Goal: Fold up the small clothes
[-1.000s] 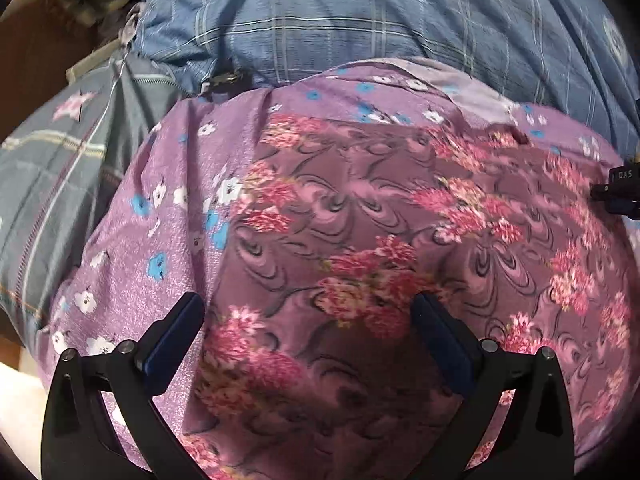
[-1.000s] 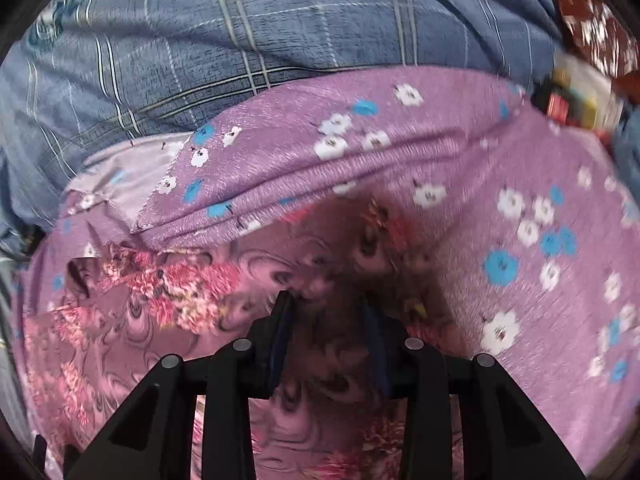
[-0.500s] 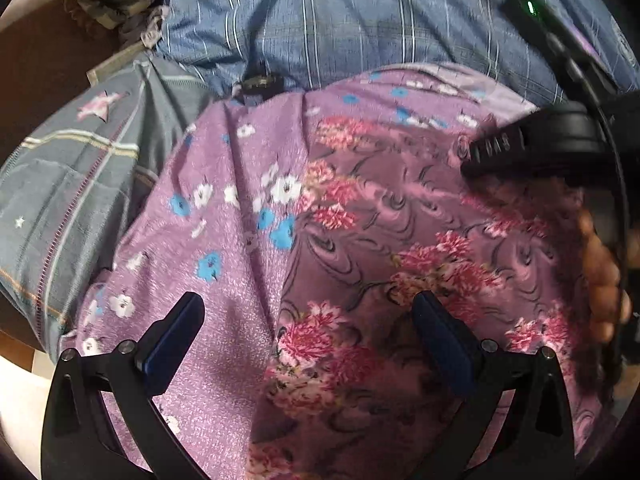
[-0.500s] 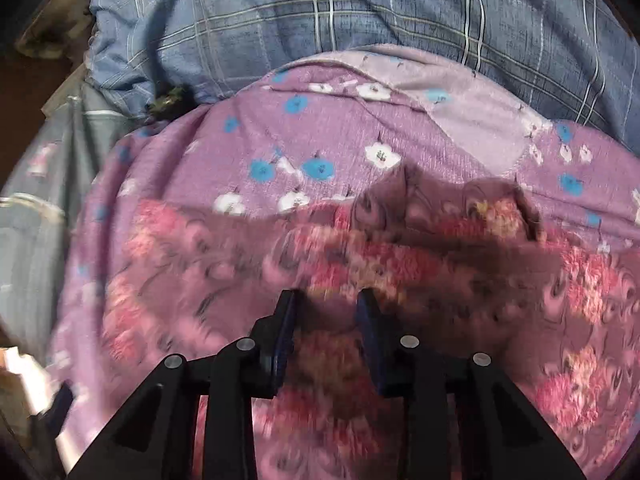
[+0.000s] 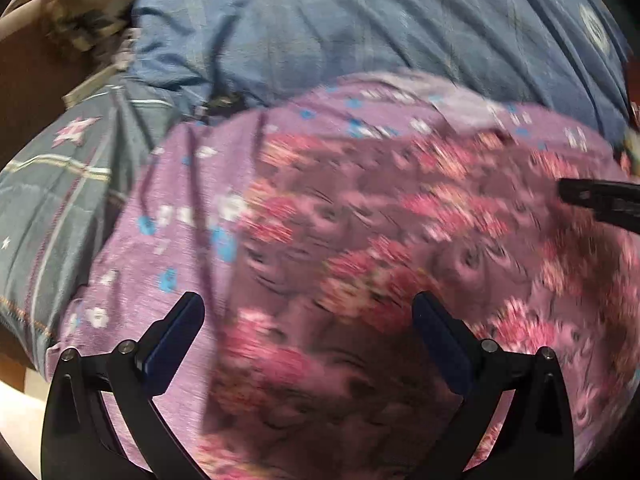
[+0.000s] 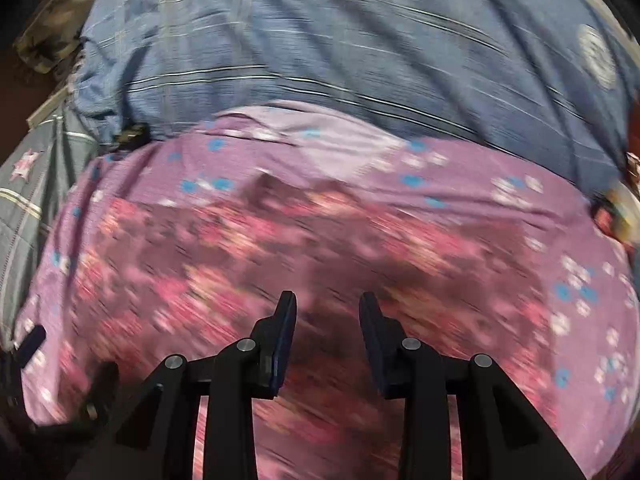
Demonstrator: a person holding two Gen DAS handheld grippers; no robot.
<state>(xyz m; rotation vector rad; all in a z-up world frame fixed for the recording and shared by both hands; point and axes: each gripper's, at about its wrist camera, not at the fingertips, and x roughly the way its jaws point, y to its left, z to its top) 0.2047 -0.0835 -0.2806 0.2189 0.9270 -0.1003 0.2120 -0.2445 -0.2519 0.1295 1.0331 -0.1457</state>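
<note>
Your landmark is the rose-print garment [image 5: 400,248], the dark mauve cloth with pink flower clusters; it lies spread on top of a lilac cloth with small blue and white flowers [image 5: 168,248], which shows as a border along its far edge and on both sides; beyond that border lies a blue checked sheet [image 5: 360,24], and off to the left of it a grey quilt with a star [image 5: 72,160].

Your left gripper [image 5: 308,332] hangs over the near part of the garment with its jaws wide apart and nothing between them; your right gripper [image 6: 328,332] sits over the garment's middle with its jaws part-way apart, and no cloth looks pinched between the pads, though blur makes the fabric below hard to read.

As for progress, you seem early or mid-way; the garment looks laid out fairly flat, with a puckered ridge at its far edge [image 6: 272,184]; no neat, compact fold shows; whether a first fold is already in, the blur hides.

What is left, by my reading: pick an edge, bring it across, smooth it, then fold again to a small packet.
</note>
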